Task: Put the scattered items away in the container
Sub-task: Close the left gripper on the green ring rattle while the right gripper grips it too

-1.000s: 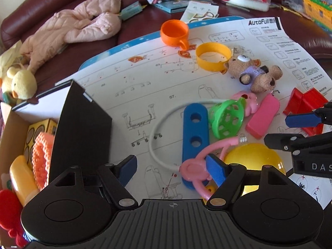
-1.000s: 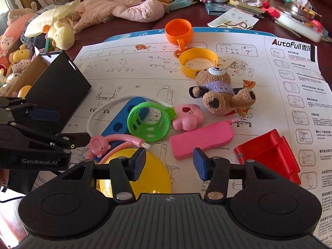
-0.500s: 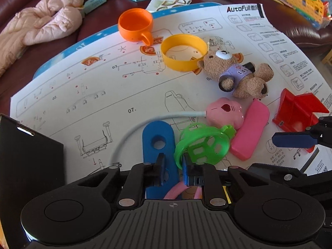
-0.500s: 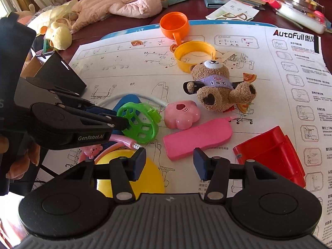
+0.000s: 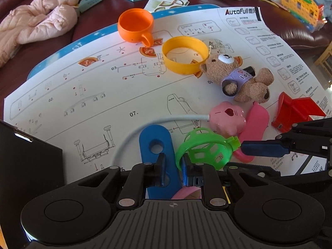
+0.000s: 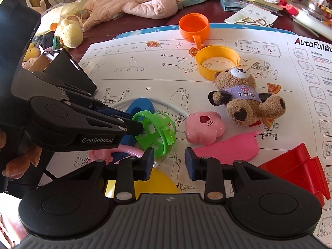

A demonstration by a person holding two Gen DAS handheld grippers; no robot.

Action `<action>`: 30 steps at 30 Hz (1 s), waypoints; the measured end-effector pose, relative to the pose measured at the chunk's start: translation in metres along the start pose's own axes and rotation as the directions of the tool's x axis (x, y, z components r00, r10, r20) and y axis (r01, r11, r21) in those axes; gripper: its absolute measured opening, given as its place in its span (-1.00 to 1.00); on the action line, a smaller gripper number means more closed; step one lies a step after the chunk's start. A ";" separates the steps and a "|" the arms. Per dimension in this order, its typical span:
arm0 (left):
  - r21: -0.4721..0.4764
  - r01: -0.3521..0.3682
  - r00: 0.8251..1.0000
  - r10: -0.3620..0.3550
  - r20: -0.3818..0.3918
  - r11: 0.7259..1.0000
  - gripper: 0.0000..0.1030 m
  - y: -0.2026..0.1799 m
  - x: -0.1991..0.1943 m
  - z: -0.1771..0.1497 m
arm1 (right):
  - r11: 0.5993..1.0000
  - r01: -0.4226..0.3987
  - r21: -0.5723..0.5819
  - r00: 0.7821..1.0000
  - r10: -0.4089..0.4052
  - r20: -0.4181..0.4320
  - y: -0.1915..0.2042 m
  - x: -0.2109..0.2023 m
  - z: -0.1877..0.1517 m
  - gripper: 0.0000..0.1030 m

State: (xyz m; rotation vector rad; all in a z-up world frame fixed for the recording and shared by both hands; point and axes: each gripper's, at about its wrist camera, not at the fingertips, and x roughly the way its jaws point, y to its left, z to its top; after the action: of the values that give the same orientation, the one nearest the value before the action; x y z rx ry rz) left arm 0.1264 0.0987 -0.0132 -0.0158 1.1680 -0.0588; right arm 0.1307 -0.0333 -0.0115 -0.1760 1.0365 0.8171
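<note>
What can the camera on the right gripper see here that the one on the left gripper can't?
Only the right wrist view shows the yellow ball, the yellow plush duck and the cardboard box. Only the left wrist view shows the yellow building-block toy. Both show the green perforated ring, teddy bear, orange cup and red stand.

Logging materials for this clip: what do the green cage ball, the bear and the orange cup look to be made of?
Green cage ball: translucent glossy plastic, light passing through its bars. Bear: nubbly brown plush with a cloth shirt. Orange cup: opaque smooth plastic, probably moulded, with a soft sheen.
</note>
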 end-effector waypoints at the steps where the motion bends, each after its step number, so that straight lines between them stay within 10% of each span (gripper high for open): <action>1: 0.010 0.001 1.000 -0.001 0.000 1.000 -0.63 -0.001 0.000 0.000 | 1.000 -0.007 -0.002 1.000 0.007 0.003 0.000 0.003 0.001 -0.47; 4: 0.044 0.005 1.000 -0.005 0.007 0.999 -0.27 -0.004 0.000 -0.001 | 1.000 -0.015 -0.010 1.000 0.015 0.017 0.002 0.011 0.001 -0.72; 11: 0.147 0.026 0.999 -0.033 0.043 0.989 -0.24 -0.014 -0.001 -0.003 | 0.999 -0.034 0.037 0.999 0.034 -0.005 -0.008 0.009 0.001 -0.80; 17: 0.181 0.020 1.000 -0.024 0.021 0.983 -0.91 -0.023 0.006 -0.003 | 0.994 -0.055 0.091 0.998 0.057 -0.019 -0.018 0.005 0.000 -0.79; 30: 0.122 0.069 0.998 -0.068 -0.009 0.990 -0.91 -0.022 0.006 0.003 | 0.989 -0.017 0.146 0.999 0.009 0.050 -0.028 0.006 -0.001 -0.73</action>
State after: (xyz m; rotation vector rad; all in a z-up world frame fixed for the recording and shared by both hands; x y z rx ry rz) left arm 0.1312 0.0759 -0.0169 0.0526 1.1666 -0.1915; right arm 0.1497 -0.0503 -0.0235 -0.0239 1.0473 0.7502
